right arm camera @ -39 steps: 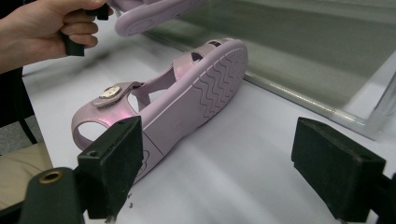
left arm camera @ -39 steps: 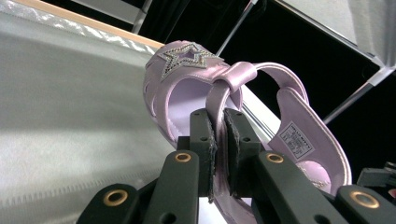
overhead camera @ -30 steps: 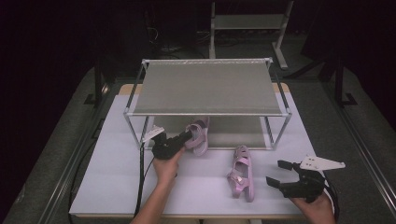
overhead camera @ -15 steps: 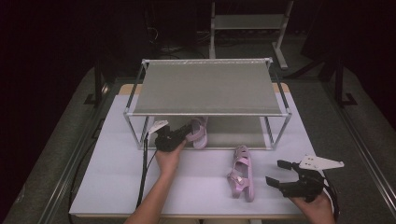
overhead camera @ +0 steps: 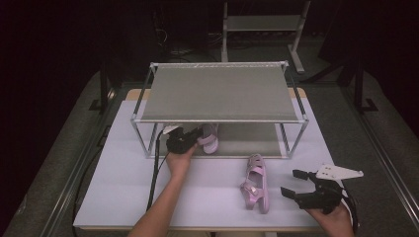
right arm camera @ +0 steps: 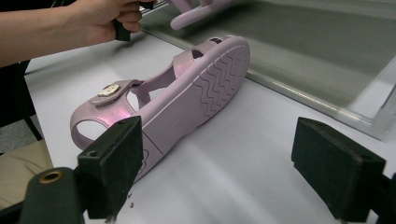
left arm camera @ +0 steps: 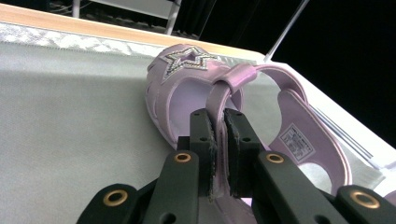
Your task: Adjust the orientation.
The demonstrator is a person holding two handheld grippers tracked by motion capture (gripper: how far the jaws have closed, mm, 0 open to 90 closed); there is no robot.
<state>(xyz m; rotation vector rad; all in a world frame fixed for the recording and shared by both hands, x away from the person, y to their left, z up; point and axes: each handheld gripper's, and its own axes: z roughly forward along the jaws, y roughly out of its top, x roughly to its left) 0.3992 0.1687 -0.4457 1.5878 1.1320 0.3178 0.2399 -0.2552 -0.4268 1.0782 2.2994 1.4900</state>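
Two pink sandals are in play, and I have one of them pinched by its heel strap in my left gripper (overhead camera: 195, 138), jaws pressed tight on the strap with nothing slack between them. That held sandal (overhead camera: 209, 138) sits at the front edge of the rack's lower shelf (overhead camera: 257, 140), under the top shelf (overhead camera: 220, 91). To place it well I would ease it further in and set the sole flat on the mesh before letting the strap go (a tilted drop would likely leave it on its side).

From the left gripper view I get what the high view cannot give me: the strap (left arm camera: 219, 100) runs straight between the jaws, and the star on the toe (left arm camera: 183, 58) faces up, with the sandal lying over the grey mesh.

My right gripper (overhead camera: 297, 183) hangs spread wide and empty near the table's (overhead camera: 113, 187) front right. Its own view shows the second sandal (right arm camera: 163, 100) tipped on its edge, ribbed sole towards me, just beside the rack's front rail; in the high view that tilt is hard to read.
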